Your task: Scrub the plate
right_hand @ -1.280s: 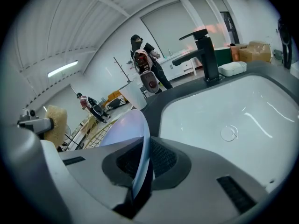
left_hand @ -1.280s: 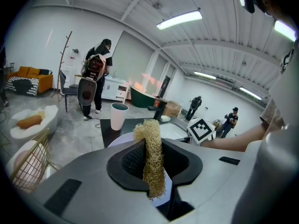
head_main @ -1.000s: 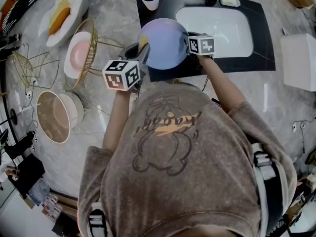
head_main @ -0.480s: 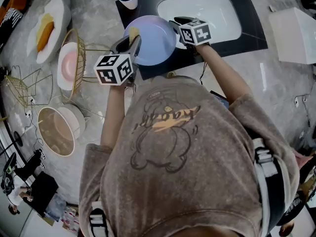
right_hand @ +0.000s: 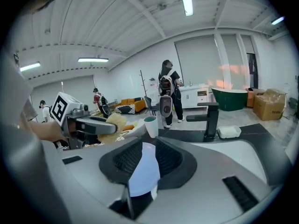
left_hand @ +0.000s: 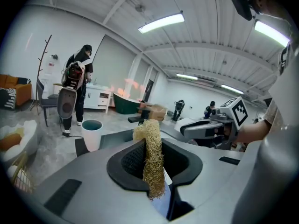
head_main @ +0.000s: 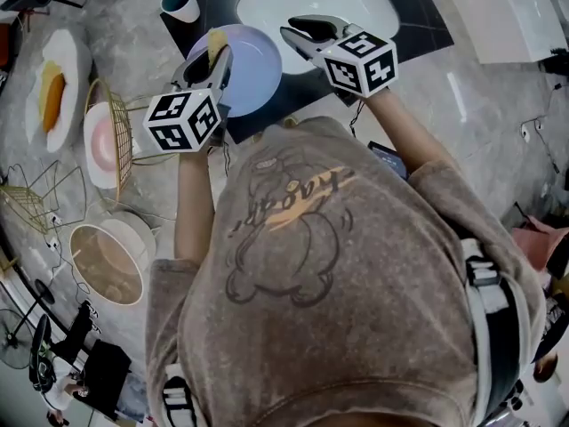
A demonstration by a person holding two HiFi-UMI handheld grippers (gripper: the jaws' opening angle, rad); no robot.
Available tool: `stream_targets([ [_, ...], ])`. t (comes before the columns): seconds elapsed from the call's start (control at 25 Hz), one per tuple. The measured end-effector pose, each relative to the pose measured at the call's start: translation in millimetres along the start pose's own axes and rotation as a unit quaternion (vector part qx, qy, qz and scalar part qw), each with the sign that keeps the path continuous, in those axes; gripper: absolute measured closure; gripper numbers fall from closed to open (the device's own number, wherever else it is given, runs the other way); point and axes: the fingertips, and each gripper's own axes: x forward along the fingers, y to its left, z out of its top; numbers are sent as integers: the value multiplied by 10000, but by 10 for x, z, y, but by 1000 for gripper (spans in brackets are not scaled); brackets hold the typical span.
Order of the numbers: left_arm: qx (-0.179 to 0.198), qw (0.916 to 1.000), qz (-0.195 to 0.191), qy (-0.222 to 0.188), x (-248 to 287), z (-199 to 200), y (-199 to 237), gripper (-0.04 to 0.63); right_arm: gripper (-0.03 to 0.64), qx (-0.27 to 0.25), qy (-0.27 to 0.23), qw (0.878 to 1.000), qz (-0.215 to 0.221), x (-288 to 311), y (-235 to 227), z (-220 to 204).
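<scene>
Between left gripper jaws: coarse, fibrous loofah strip.

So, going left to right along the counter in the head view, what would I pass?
White plate with orange food → pink dish → cup → lavender plate → white box.

A white sink sits in a black mat with a white cup at the mat's far left corner, and a black faucet stands behind the sink beside a soap dish. On the counter to the left, a wire rack holds a pink plate, a white dish carries orange food, and a tan bowl lies nearer. A white box lies to the right, and a person with a backpack stands in the room beyond.
</scene>
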Motion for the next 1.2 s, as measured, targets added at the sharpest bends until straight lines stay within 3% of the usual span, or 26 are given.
stream_targets([
  [0.28, 167, 9993, 114, -303, -122, 97, -109, 514, 542, -21, -693, 9968, -403, -383, 60, 185],
  [0.6, 461, 9915, 414, -1141, -309, 137, -20, 514, 565, -35, -1301, 9912, -247, -245, 141, 159],
  [0.96, 387, 9861, 776, -1420, -397, -75, 107, 514, 618, 13, -1300, 9912, -236, -51, 198, -85],
  [1.2, 270, 9839, 1010, -1447, -428, -77, 178, 514, 617, 38, -1306, 9909, -310, -35, 159, -93],
])
